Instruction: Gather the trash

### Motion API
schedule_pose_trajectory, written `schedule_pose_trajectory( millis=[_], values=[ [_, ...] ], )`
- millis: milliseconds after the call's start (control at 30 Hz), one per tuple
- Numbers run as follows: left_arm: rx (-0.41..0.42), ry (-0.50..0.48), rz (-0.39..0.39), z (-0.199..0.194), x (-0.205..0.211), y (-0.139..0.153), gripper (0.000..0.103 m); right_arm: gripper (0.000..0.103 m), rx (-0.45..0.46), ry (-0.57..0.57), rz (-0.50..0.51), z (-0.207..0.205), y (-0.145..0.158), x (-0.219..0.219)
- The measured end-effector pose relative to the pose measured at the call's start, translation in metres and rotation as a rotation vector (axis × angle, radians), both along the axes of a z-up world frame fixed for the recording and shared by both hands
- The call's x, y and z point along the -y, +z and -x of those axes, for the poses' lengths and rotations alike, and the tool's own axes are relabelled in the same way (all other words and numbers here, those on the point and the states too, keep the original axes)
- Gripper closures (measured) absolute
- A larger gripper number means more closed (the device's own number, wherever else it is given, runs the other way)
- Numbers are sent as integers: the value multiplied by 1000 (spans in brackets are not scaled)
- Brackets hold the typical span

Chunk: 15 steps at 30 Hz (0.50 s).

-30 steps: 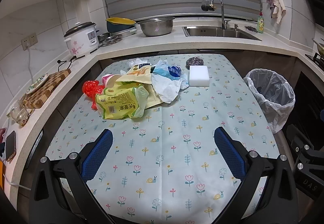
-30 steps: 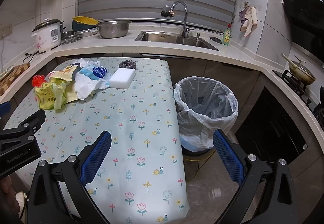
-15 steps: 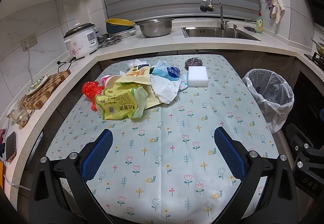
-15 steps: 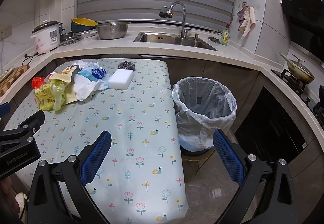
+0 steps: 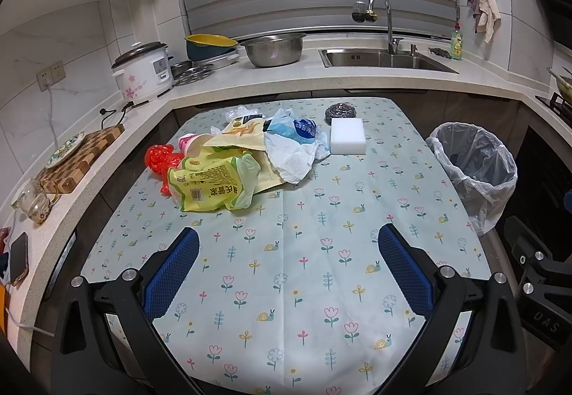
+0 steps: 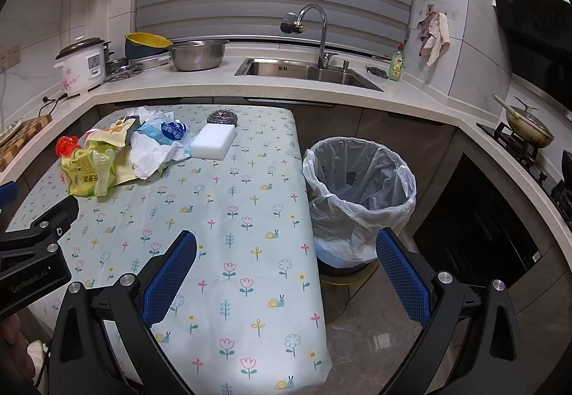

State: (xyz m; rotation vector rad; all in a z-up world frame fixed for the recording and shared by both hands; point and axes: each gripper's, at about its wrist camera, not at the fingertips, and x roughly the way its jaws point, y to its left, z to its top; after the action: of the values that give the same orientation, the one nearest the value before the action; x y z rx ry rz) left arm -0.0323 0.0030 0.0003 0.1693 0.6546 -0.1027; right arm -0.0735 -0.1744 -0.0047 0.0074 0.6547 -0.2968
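A heap of trash lies at the far left of the flowered table: a yellow-green snack bag, a red wrapper, a pale yellow bag, a crumpled white tissue and a blue-white packet. The heap also shows in the right wrist view. A lined trash bin stands on the floor right of the table. My left gripper is open and empty above the near table. My right gripper is open and empty above the table's right edge.
A white sponge and a steel scourer lie beside the heap. The counter behind holds a rice cooker, a steel bowl and a sink. A chopping board lies left.
Both grippers have drifted slightly; the views shift a little. Nothing was taken hold of, and the trash has not moved.
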Motion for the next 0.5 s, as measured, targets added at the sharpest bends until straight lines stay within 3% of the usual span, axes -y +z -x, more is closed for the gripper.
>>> schedule_pose_trajectory(
  millis=[500],
  values=[
    [-33, -23, 28, -11, -1, -1, 7, 7, -13, -21, -6, -9, -2, 2]
  ],
)
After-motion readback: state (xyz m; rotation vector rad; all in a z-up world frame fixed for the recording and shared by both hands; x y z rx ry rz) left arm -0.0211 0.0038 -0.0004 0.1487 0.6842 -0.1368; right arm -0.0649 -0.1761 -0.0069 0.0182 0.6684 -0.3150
